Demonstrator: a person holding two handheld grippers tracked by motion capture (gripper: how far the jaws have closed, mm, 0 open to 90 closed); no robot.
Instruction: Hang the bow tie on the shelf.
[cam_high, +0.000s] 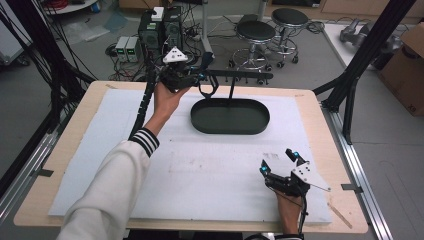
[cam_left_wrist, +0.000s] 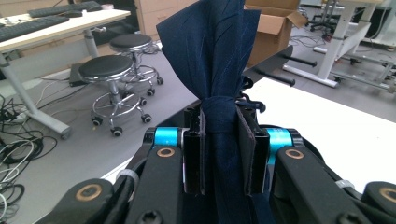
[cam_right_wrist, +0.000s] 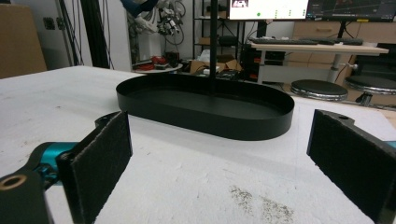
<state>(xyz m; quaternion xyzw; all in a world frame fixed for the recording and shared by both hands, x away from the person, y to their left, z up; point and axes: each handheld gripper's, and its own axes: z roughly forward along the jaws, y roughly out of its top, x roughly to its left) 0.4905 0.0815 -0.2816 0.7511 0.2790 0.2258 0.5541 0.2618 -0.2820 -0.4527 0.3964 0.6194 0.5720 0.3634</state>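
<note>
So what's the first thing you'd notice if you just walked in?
The dark blue pinstriped cloth, pinched tight in the left claw and raised over the table's far edge. Next, the black oval metal tray with its upright post, mid-table, and the right claw wide open near the front.

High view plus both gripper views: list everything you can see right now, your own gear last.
Tray stand: one, black, oval tray with an upright post and crossbar, far middle of the table.
Necktie: one, navy, clamped in the left gripper, raised near the crossbar.
Mat: one, white, covers the tabletop.
Table: one, light wood.
Stools: two, black seats on chrome legs, floor beyond the table.
Cardboard box: one, brown, floor at right.
Left gripper: black, jaws shut on the necktie.
Right gripper: black, jaws open, low over the mat near the right edge.
</note>
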